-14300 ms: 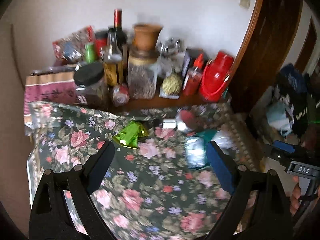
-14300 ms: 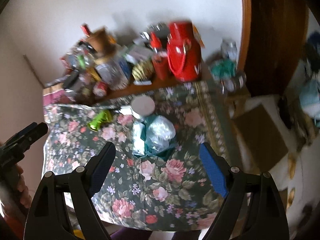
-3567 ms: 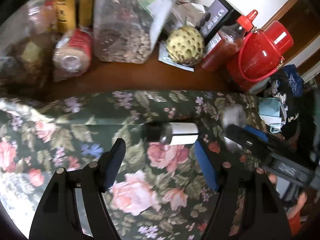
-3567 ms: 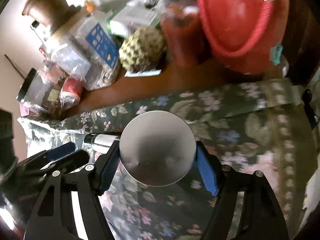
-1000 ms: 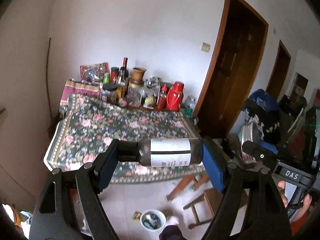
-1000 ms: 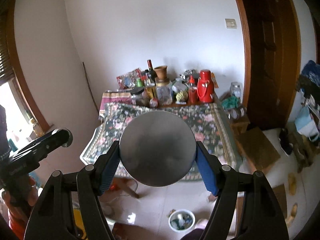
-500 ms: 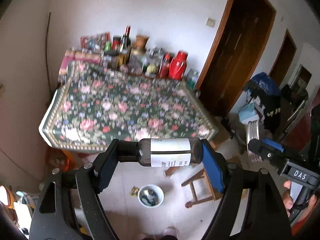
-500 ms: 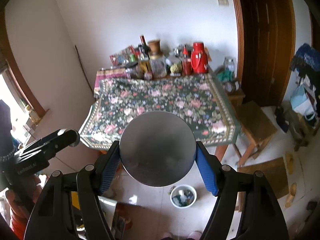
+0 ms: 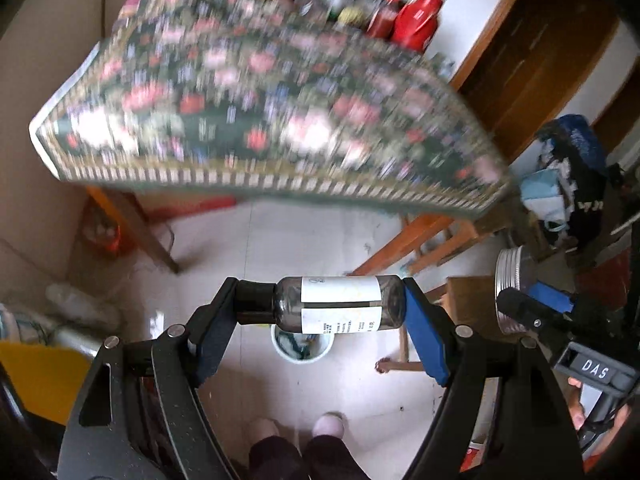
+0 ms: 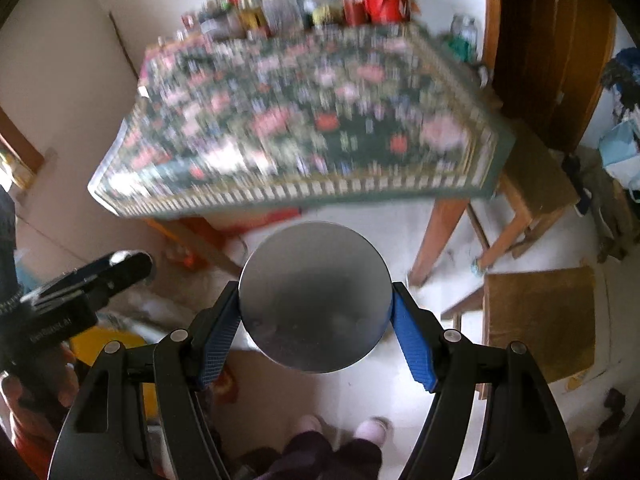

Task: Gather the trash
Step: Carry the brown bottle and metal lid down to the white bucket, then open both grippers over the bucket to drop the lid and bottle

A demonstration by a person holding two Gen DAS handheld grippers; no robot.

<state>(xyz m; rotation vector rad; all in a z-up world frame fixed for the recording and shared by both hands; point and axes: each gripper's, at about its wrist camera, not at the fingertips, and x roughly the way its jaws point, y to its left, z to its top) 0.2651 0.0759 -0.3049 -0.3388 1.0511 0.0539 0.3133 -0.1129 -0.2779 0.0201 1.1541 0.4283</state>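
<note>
Motion blur smears the floral-clothed surface and the bottles behind it; a dark bottle partly hides the floor bucket.

Bottle: dark smoky grey w/ white label, black cap. Tin: plain dull silver; ribbed silver side in left view. Gripper pads: blue on black frames. Cloth on far table: dark green, pink/red/white roses, striped cream-gold border. Flask far right: red. Bucket on floor: white. Floor: pale glossy tile. Door right: dark brown. Stool: orange-brown wood, olive seat. Slippers near: pale pink.
</note>
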